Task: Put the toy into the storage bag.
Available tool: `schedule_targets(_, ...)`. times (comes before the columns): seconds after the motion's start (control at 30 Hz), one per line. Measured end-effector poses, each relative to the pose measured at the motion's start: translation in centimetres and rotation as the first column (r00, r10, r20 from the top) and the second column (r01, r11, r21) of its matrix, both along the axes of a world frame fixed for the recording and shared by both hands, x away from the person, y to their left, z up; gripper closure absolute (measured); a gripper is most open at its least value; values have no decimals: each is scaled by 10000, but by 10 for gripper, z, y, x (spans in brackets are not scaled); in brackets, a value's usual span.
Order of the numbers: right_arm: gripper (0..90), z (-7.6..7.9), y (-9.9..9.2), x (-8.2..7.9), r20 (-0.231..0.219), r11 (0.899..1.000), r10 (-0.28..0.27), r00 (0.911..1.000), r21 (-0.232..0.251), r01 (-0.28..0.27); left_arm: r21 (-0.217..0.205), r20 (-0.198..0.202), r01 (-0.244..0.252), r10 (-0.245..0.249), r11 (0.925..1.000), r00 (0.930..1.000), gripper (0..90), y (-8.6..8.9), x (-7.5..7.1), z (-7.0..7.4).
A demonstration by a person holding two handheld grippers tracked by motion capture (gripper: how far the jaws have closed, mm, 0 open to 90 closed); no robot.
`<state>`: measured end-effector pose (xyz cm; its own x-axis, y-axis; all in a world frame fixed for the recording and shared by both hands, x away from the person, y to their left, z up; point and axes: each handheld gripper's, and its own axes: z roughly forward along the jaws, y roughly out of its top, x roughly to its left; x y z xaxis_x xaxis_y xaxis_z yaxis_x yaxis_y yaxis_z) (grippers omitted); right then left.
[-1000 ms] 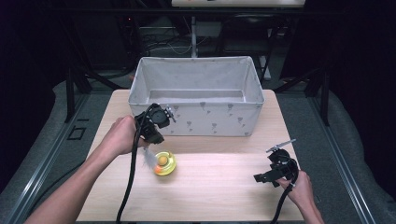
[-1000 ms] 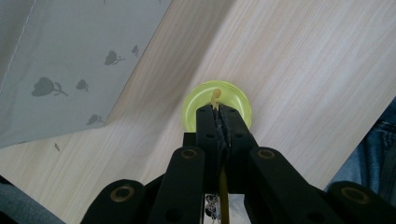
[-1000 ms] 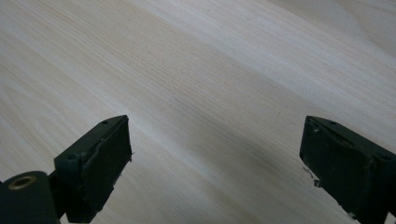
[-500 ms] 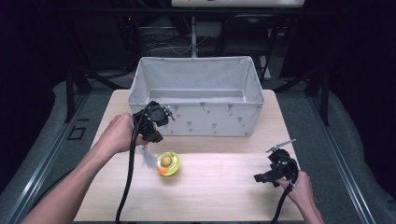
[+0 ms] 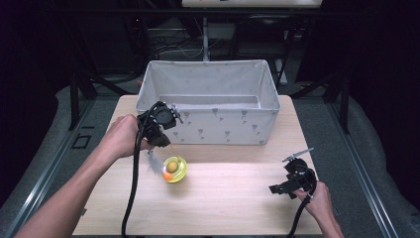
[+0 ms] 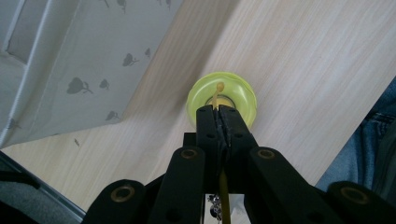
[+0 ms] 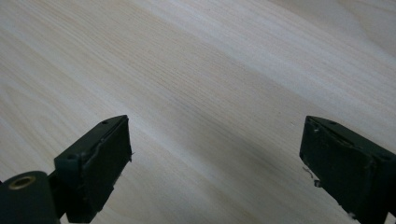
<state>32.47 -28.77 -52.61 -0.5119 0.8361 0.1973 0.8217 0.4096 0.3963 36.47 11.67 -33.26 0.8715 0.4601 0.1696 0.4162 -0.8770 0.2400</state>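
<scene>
Left gripper (image 6: 219, 112) clenched on thin yellow stem (image 6: 216, 95) (toy (image 5: 175, 169) at centre-left); stem's long axis slanted upward-left. Right gripper (image 7: 215, 154) released.

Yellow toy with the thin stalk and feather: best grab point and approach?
Grip the thin stalk from above, as the left tool does: it stands up from the middle of the round yellow toy, and closed pads fit around it. The low, rounded yellow body offers less purchase. The feather is probably too soft.

Grey fabric bin (image 5: 208, 111) on wood table (image 5: 228, 198).
</scene>
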Motion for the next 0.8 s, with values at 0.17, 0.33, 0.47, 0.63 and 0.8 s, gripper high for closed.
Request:
schedule_targets(0.17,83,0,0,0,7,10000,-18,10000,7,18,44,75,-6,6,10000,10000,880,2,0,8)
schedule_targets(0.33,83,0,0,0,8,10000,-7,10000,5,7,56,190,-33,32,10000,9998,880,4,-1,16)
schedule_targets(0.47,83,0,0,0,61,10000,-6,10000,2,6,137,271,-61,57,9999,9996,880,6,-2,22)
schedule_targets(0.63,83,0,0,0,34,10000,6,10000,-6,-6,189,339,-74,67,9998,9994,880,9,-2,30)
schedule_targets(0.8,83,0,-1,0,56,10000,1,10000,17,-1,230,385,-100,91,9997,9992,880,11,-1,37)
